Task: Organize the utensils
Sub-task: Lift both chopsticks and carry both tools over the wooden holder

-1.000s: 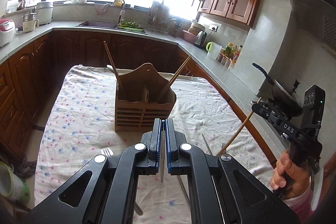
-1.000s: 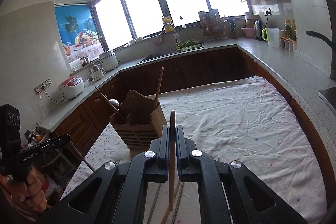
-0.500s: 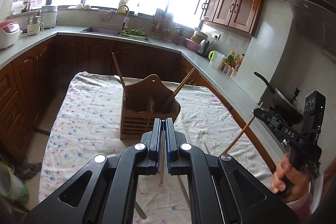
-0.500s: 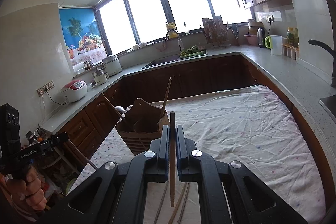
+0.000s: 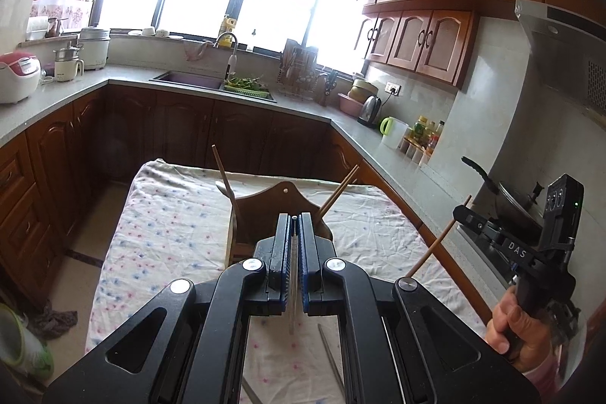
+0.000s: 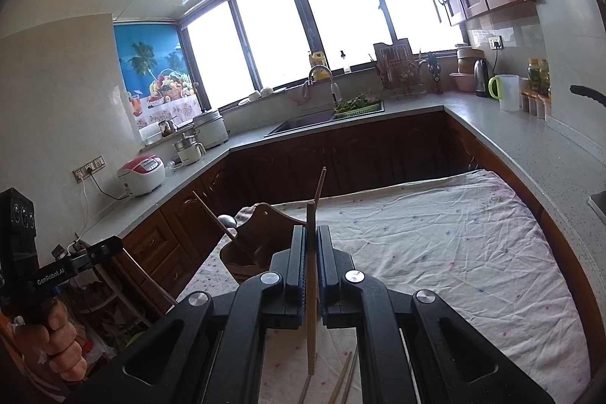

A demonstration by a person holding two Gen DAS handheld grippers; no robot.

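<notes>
A wooden utensil holder (image 5: 284,201) stands on the cloth-covered table (image 5: 170,226), with chopsticks (image 5: 221,167) and a spoon sticking out. It also shows in the right wrist view (image 6: 261,233). My left gripper (image 5: 293,218) is shut on a thin metal utensil (image 5: 291,305), held above the table just in front of the holder. My right gripper (image 6: 311,230) is shut on a wooden chopstick (image 6: 311,290), held upright to the right of the holder. The right gripper with its chopstick also shows in the left wrist view (image 5: 460,211).
Loose metal utensils (image 5: 329,354) and chopsticks (image 6: 344,381) lie on the cloth below the grippers. Counters wrap around the table, with a sink (image 5: 189,80), a rice cooker (image 5: 17,76) and a wok on the stove (image 5: 519,203).
Both grippers have risen and tilted up, each still holding its utensil. The holder now sits lower in both views and partly behind the fingers.
</notes>
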